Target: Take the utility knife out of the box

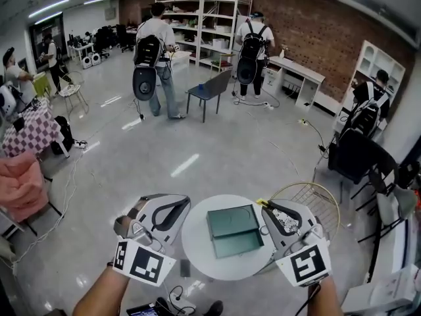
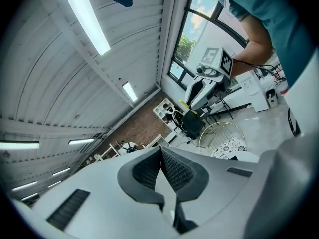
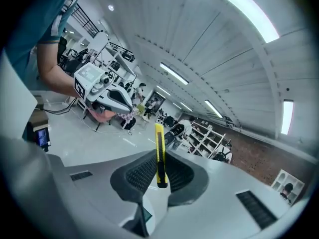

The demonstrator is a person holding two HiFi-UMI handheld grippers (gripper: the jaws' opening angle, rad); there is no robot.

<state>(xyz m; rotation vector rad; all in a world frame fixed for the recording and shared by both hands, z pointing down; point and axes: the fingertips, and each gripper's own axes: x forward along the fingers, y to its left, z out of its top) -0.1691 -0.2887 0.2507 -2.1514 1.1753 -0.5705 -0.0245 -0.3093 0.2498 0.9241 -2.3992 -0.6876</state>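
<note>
Grey glossy floor (image 1: 197,150) is stretching out below while my right gripper (image 3: 158,169) is pinching the yellow utility knife (image 3: 159,151) upright between its pads, outside the box (image 1: 233,230). My left gripper (image 2: 162,172) is holding its jaws pressed together on nothing. Both are hovering at opposite edges of the round white table (image 1: 197,259), where the teal box is lying open at the middle. A wire hoop basket (image 1: 316,203) is standing by the table's right edge. Farther off, people with backpacks (image 1: 154,51) are standing near white shelves (image 1: 210,25) along a brick wall (image 1: 309,25).
</note>
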